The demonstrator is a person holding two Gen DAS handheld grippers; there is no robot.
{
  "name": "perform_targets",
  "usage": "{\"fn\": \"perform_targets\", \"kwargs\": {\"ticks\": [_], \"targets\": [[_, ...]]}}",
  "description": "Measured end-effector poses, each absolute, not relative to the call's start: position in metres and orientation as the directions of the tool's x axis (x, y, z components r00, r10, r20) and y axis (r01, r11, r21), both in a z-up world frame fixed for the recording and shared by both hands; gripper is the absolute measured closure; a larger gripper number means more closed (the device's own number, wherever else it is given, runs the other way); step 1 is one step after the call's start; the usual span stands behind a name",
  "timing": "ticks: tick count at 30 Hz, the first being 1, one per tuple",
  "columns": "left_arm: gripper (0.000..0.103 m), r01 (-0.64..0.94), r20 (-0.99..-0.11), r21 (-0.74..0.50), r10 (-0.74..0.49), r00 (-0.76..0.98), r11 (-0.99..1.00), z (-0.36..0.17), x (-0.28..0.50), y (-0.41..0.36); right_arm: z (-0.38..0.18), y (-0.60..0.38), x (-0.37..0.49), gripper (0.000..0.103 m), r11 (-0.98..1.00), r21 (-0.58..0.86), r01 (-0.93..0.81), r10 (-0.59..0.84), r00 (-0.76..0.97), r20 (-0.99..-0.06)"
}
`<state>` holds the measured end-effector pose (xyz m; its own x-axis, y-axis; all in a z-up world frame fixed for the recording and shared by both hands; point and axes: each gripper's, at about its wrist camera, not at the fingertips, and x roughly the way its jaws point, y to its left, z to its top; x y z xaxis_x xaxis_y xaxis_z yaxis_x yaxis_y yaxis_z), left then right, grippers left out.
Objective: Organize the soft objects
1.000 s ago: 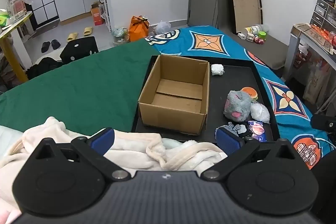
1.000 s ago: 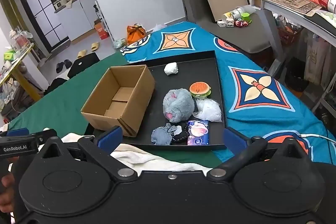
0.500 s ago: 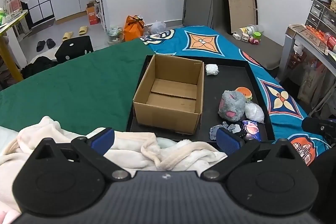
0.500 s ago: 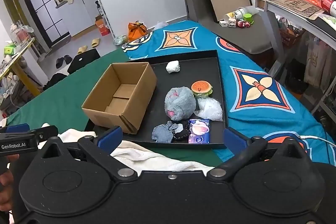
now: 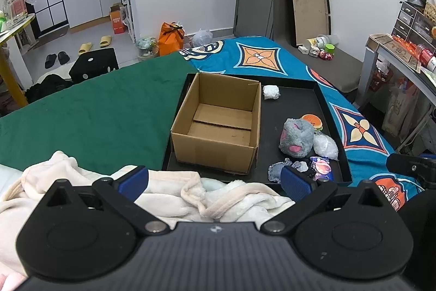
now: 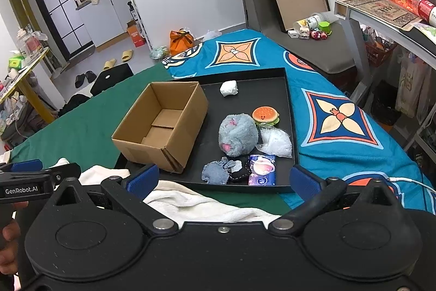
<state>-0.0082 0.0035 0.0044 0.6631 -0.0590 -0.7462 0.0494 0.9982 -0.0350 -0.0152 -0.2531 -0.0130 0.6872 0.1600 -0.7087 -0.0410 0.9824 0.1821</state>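
Left gripper (image 5: 215, 182), right gripper (image 6: 223, 177) both released | one cardboard box (image 6: 160, 124) | one grey plush (image 6: 238, 135) | one burger toy (image 6: 265, 115)

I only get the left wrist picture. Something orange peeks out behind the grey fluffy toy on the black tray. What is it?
Observer: The right wrist view shows a small burger toy with a smiling face, just behind the grey plush.
Operator: And the dark thing half covered near the front edge of the black tray?
Observer: A small black padded item, lying between the denim scrap and the purple packet.
Operator: Is the other gripper holding anything?
Observer: No. The right gripper is open, with nothing between its fingers, and it hovers over a white blanket.
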Motion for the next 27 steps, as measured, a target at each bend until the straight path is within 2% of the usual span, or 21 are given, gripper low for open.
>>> {"fn": "perform_targets", "kwargs": {"ticks": [27], "targets": [[0.001,0.052,-0.729,-0.034,-0.06,0.682,0.998,0.013,-0.02,0.003,-0.005,-0.257,-0.026,0.0,0.983,0.182,-0.036,0.155,0.701,-0.696]]}}
